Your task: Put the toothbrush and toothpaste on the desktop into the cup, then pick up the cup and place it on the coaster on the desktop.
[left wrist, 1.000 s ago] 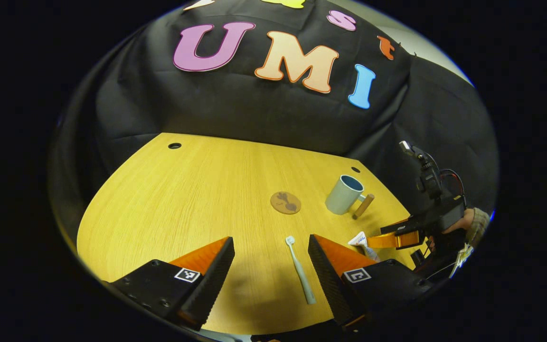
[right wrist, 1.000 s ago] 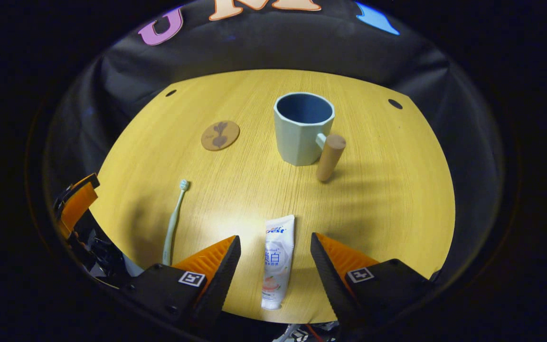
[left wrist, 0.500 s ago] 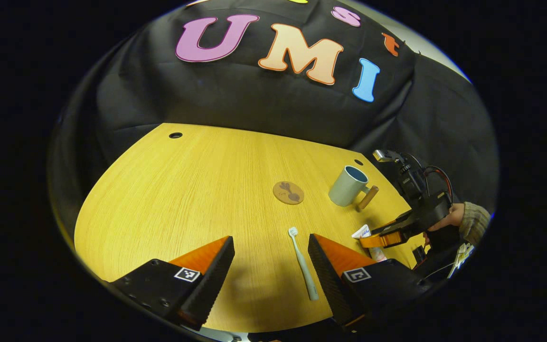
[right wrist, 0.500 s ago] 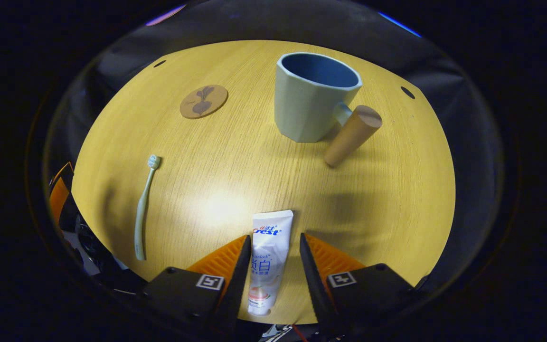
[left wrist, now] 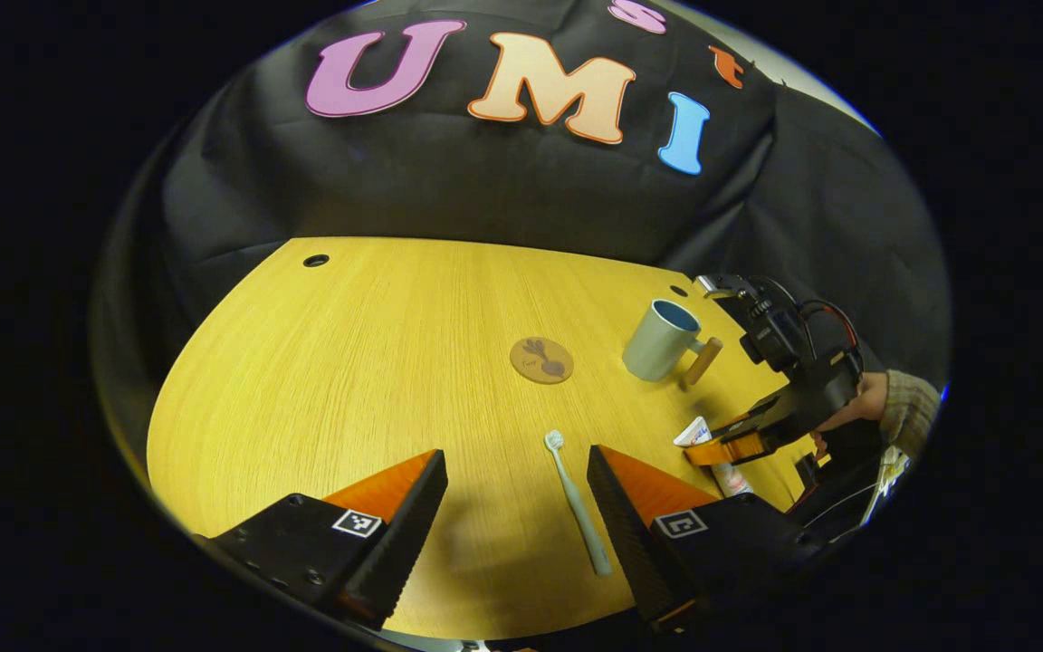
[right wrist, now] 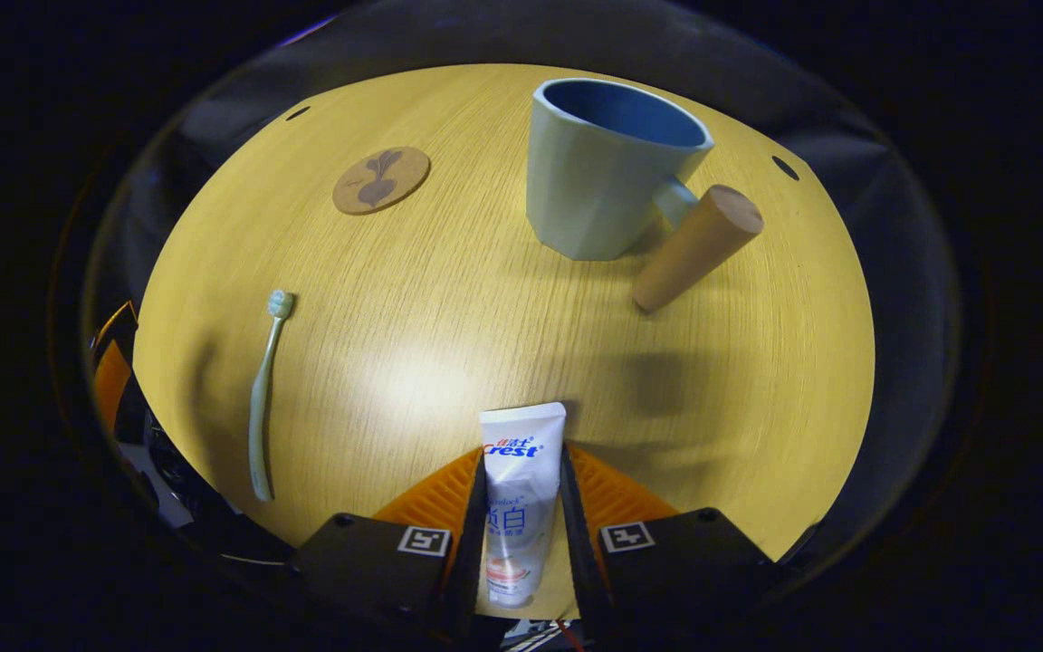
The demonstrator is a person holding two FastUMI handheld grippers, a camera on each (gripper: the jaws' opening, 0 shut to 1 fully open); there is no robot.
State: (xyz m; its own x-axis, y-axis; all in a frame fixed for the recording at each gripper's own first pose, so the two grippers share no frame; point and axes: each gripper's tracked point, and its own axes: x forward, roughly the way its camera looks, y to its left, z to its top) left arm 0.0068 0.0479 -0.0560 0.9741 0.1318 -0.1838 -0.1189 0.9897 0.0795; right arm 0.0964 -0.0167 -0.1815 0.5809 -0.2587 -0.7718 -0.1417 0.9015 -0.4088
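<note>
Right gripper view: right gripper (right wrist: 521,507) closed on the one toothpaste (right wrist: 519,493) tube, both fingers against its sides, tube flat on the desk (right wrist: 449,362).

Ahead and right of that gripper stands one cup (right wrist: 607,172), upright, its wooden handle (right wrist: 696,247) slanting toward the gripper; nothing lies between tube and cup. One coaster (right wrist: 381,180) sits ahead to the left, bare. One toothbrush (right wrist: 263,389) lies well to the left, head pointing away. In the left gripper view, the left gripper (left wrist: 517,507) hangs wide open over the desk, holding nothing, the toothbrush (left wrist: 578,503) between its fingers, close to the right finger; a hand (left wrist: 852,412) holds the right gripper (left wrist: 725,448) off to its right.
</note>
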